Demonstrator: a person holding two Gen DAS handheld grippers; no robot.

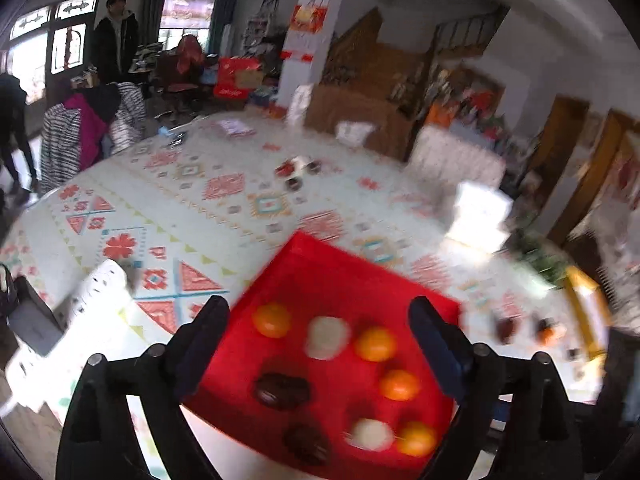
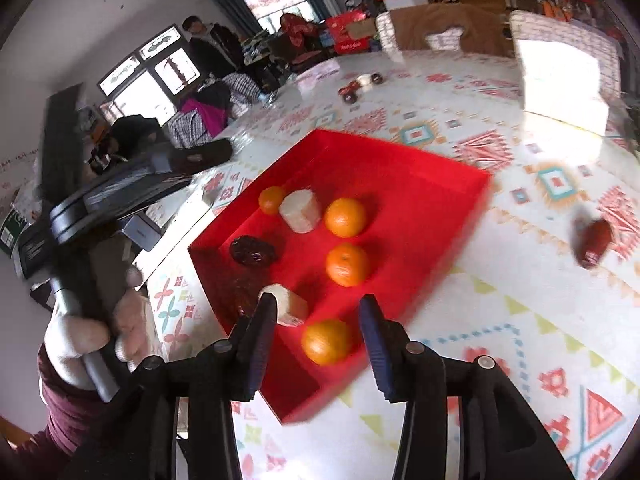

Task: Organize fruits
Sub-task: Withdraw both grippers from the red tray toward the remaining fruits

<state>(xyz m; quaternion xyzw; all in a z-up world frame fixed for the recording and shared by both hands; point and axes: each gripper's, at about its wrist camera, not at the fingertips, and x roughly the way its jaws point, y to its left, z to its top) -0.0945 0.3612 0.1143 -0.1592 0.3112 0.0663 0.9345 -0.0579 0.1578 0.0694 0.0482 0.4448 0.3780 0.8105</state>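
Left gripper (image 1: 316, 320): jaws wide apart, holding nothing, above our tray.
Tray (image 2: 420, 168): four oranges (image 2: 346, 265), two white pieces, dates sorted.
Right gripper (image 2: 318, 344): jaws spread, empty, over nearest orange.
Remaining: red fruit (image 2: 594, 244) loose on counter (image 2: 520, 340).

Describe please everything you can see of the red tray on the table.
The red tray is a shallow rectangular box, probably plastic, with low upright walls and an open top. It lies flat on the patterned tablecloth, turned diagonally in the right wrist view. Inside it lie four oranges, two pale white pieces and some dark fruits, grouped toward one end, the other end bare. Both hand-held grippers hover above it, open, not touching it.
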